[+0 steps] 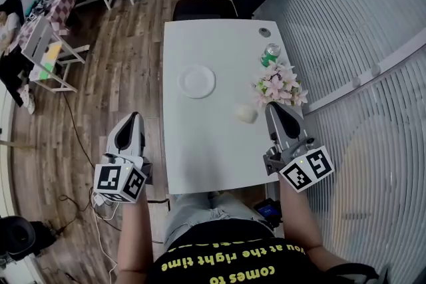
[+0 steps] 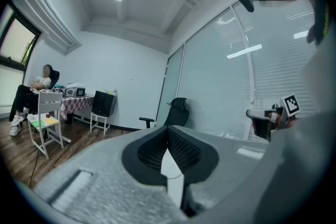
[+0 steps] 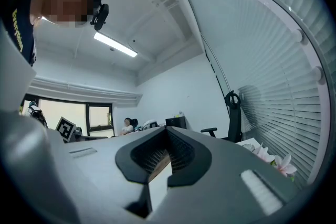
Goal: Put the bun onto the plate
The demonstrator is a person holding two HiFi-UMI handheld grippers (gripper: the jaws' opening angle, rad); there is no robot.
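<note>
Two grippers, both with jaws closed together and nothing between them, as each gripper view shows. In the head view the left gripper (image 1: 130, 118) hangs off the white table's (image 1: 200, 156) left edge, over wooden floor. The right gripper (image 1: 274, 106) sits above the table's right side. The bun (image 1: 246, 114) lies on the table just left of its tip, not touching. The empty plate (image 1: 196, 82) is farther up the table, well apart from the bun. Only the head view shows bun and plate. The right gripper view catches the pink flowers (image 3: 278, 162). The left gripper view shows the right gripper's marker cube (image 2: 290, 104) and a black office chair (image 2: 176, 110).
</note>
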